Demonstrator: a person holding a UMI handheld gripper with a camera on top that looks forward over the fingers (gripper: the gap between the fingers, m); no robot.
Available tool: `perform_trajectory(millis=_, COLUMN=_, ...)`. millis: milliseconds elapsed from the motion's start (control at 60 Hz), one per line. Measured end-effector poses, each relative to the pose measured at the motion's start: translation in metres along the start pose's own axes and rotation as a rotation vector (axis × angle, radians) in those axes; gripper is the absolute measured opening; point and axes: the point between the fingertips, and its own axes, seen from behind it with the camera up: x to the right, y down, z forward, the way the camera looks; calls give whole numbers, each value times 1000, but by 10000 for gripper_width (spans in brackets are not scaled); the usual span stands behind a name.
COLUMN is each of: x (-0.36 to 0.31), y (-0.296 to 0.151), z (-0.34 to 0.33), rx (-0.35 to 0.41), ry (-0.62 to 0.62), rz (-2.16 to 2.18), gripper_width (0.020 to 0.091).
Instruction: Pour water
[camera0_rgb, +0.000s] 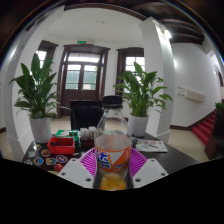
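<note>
I see my gripper (113, 170) clenched on the clear plastic bottle with orange liquid (113, 140), at 12 o'clock between both pink pads (92, 163), above the dark table (180, 158).

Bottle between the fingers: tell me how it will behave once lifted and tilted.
The bottle looks like clear thin plastic, so it may flex under the pads. Only its lower part holds orange liquid, so it is probably fairly light. It is tall and narrow, so likely tippy if nudged. The gripper appears shut on it.
</note>
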Motion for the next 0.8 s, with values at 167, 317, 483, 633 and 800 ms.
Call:
perform_trajectory(millis=167, x=-5, y=30, z=10, rx=-13, ry=-47, rz=28, gripper_width=387)
perform_trajectory(millis=317, x=2, y=42, z=17, rx=23, ry=-58, rz=64, gripper_width=408)
perform_trajectory(millis=483, x=0, y=40, z=15, rx=38, ry=-59, rz=76, gripper_width=457)
perform_trajectory(millis=633, x=-1, y=42, z=17, rx=9, ry=-65, rz=59, gripper_width=513)
perform_trajectory(millis=800, x=-3, y=41, z=10, rx=-11, ry=-89, rz=17, gripper_width=757)
